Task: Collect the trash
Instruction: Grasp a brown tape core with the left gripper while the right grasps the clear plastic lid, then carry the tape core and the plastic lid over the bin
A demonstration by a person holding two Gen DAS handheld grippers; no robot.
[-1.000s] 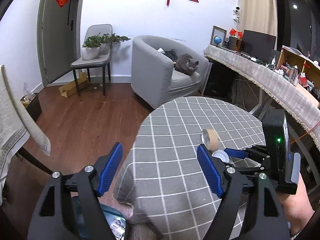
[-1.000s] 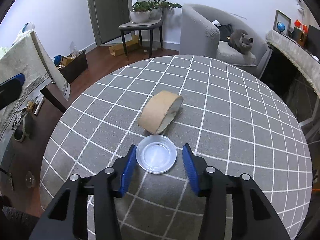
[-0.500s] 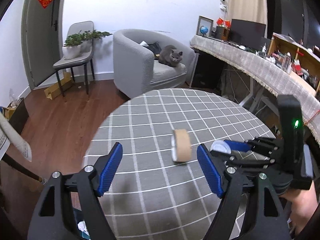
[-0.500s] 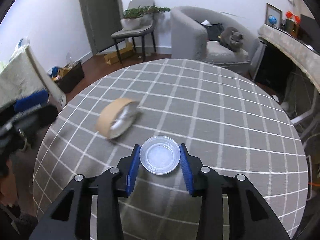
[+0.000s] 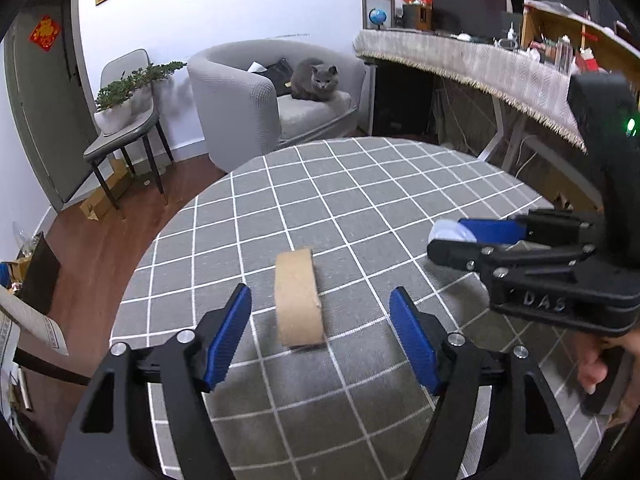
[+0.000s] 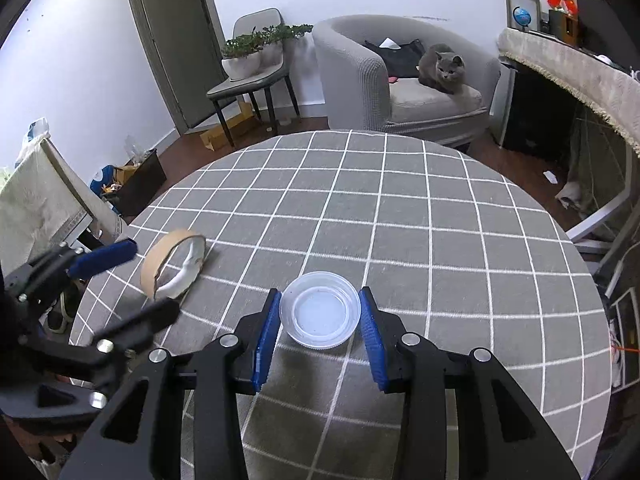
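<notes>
Two grippers work over the round checked tabletop (image 6: 440, 208). Right gripper (image 6: 320, 322) has its jaws clamped on a clear plastic lid (image 6: 319, 310), held just above the cloth. Left gripper (image 5: 320, 332) has jaws apart (they've just been closing a bit), w/ a cardboard tape core (image 5: 299, 300) standing on edge between them, untouched. Grey cat (image 5: 313, 80) sits on the armchair (image 5: 240, 92) beyond.
</notes>
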